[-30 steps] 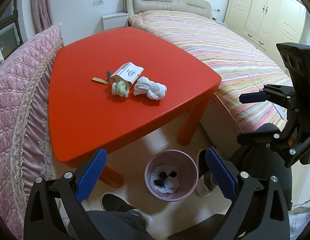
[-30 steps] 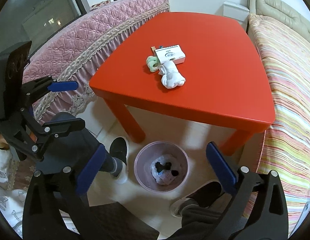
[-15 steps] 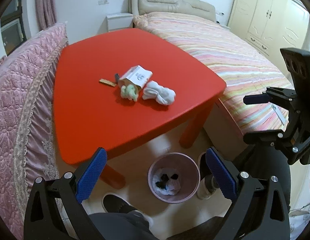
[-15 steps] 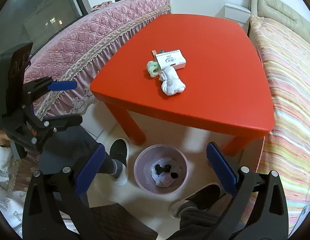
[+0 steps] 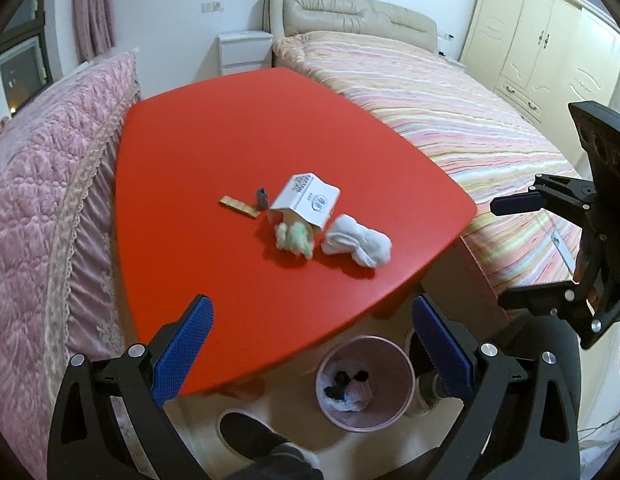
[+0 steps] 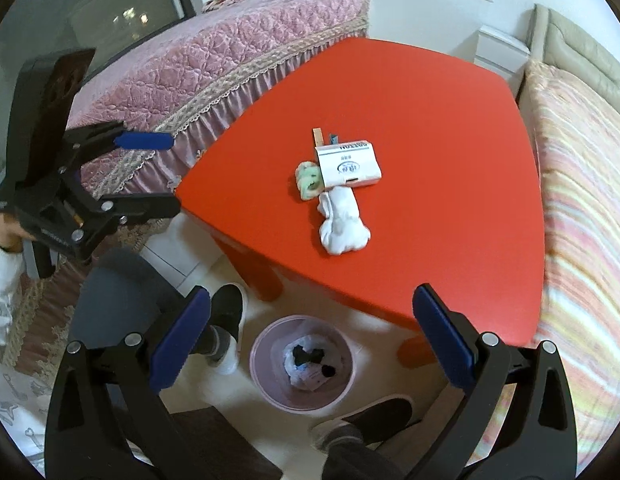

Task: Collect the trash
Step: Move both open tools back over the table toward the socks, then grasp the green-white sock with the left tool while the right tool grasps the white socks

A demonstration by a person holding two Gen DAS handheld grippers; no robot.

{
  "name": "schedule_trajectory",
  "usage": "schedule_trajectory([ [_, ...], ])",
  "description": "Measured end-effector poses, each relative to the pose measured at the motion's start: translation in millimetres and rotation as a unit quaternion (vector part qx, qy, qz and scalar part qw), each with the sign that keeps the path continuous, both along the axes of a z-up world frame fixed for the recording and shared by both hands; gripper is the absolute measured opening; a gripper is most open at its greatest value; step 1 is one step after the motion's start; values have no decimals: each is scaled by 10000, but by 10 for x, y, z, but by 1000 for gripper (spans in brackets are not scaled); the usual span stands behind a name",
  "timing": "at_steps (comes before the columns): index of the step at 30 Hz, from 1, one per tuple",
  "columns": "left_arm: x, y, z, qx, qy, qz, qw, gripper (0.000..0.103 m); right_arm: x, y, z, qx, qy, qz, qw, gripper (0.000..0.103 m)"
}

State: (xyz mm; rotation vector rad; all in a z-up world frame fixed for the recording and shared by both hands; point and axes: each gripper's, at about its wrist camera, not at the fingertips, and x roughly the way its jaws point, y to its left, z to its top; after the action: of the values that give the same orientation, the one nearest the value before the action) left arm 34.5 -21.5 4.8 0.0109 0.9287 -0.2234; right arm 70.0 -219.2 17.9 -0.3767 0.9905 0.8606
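The left gripper is hovering with jaws wide apart over the near edge of the red table, where a white box, green wad and white crumpled tissue are lying above a pink bin.

Both wrist views look down from above and share the red table and bin.

Your left gripper was a black plastic frame with silver screw heads and two blue textured pads. Your right gripper was built the same, its blue pads ridged, with a black camera mount above. You wore dark grey trousers, black shoes with white soles and a white sleeve.
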Motion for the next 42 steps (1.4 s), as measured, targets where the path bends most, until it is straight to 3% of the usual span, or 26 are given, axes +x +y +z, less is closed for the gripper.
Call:
schedule_trajectory([
  [20,979,91,-628,-76,851,-367,9957,95,697,606,-627,-741,550,504,9945,99],
  [26,1120,111,-807,-164,1019,-397,9939,94,788,715,-789,-896,616,577,9924,86],
  [31,1162,121,-908,-160,1099,-427,9929,61,817,775,-888,-956,613,610,9917,70],
  [35,1154,124,-953,-187,1138,-497,9921,46,834,808,-944,-1000,638,637,9909,59],
  [37,1153,123,-948,-165,1106,-502,9925,39,831,801,-964,-1033,621,628,9907,48],
  [40,1145,120,-946,-133,1114,-515,9924,19,819,785,-974,-1015,625,636,9908,40],
  [42,1134,122,-938,-124,1107,-530,9924,14,816,771,-967,-999,619,626,9911,38],
])
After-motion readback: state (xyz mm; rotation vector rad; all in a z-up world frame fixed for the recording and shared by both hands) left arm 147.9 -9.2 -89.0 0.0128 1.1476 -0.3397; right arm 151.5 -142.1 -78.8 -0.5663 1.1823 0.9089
